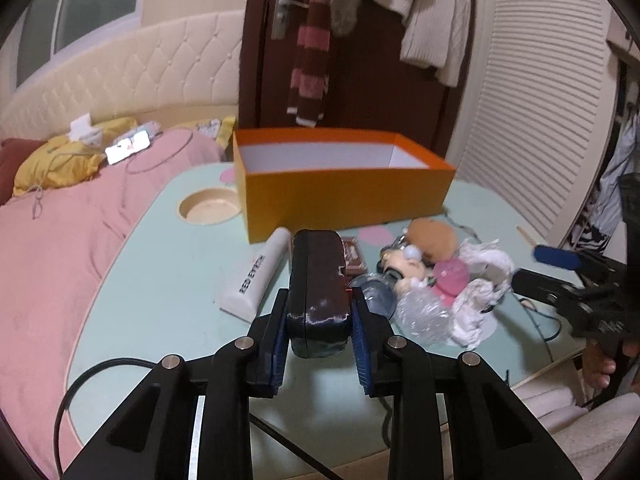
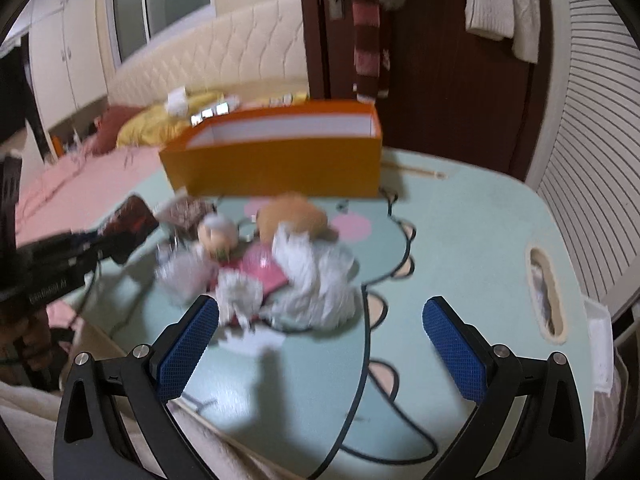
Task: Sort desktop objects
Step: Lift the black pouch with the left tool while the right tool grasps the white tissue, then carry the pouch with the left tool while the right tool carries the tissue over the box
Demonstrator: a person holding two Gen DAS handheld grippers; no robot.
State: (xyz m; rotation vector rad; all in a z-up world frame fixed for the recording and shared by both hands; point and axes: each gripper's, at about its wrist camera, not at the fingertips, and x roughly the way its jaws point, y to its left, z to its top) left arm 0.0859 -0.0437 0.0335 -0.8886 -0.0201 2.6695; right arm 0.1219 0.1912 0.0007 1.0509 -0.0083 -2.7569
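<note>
My left gripper [image 1: 320,300] is shut on a black case [image 1: 318,276], its blue pads pressed on both sides of the near end. The case points toward the orange box [image 1: 344,196]. From the right wrist view the case [image 2: 132,224] sticks out of the left gripper [image 2: 100,244], left of the pile. My right gripper [image 2: 320,308] stands open over the table [image 2: 460,240] with nothing between its pads, just short of crumpled white tissues [image 2: 316,280]. It shows at the right edge of the left view as the right gripper [image 1: 536,270].
A white tube [image 1: 256,276], a brown packet [image 1: 354,254], a plush doll [image 1: 434,238], a pink item [image 1: 452,276], clear plastic [image 1: 420,316] and tissues [image 1: 484,280] lie before the box. A cup recess [image 1: 210,206] is left of it. The pink bed [image 1: 60,240] borders the table's left.
</note>
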